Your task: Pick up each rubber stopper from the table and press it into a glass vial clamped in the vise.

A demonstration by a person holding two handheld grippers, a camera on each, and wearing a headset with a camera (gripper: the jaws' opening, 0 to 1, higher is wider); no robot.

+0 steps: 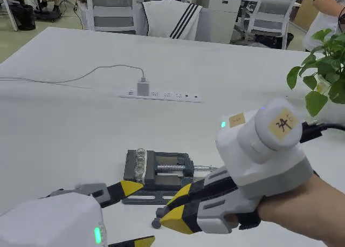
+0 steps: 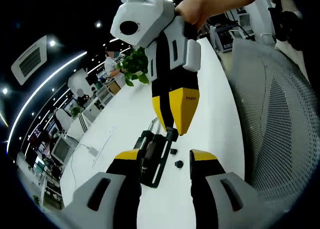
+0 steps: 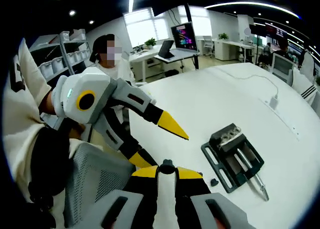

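Observation:
A dark bench vise [image 1: 161, 177] sits on the white table [image 1: 64, 123] and clamps a row of glass vials [image 1: 141, 160] in its left end. My right gripper [image 1: 163, 217] reaches in from the right, just in front of the vise, shut on a small grey rubber stopper [image 1: 156, 223]. The right gripper view shows that stopper [image 3: 166, 164] pinched between the yellow tips, with the vise [image 3: 232, 156] beyond and a loose stopper [image 3: 214, 181] beside it. My left gripper [image 1: 146, 212] is open at the lower left. Its own view shows two loose stoppers [image 2: 178, 164] beside the vise [image 2: 152, 156].
A white power strip [image 1: 159, 95] with a plugged charger [image 1: 143, 88] and its cable lies across the table's middle. A potted plant [image 1: 323, 69] stands at the right edge. Chairs and a person are beyond the far edge. A mesh chair [image 2: 280, 119] is close by me.

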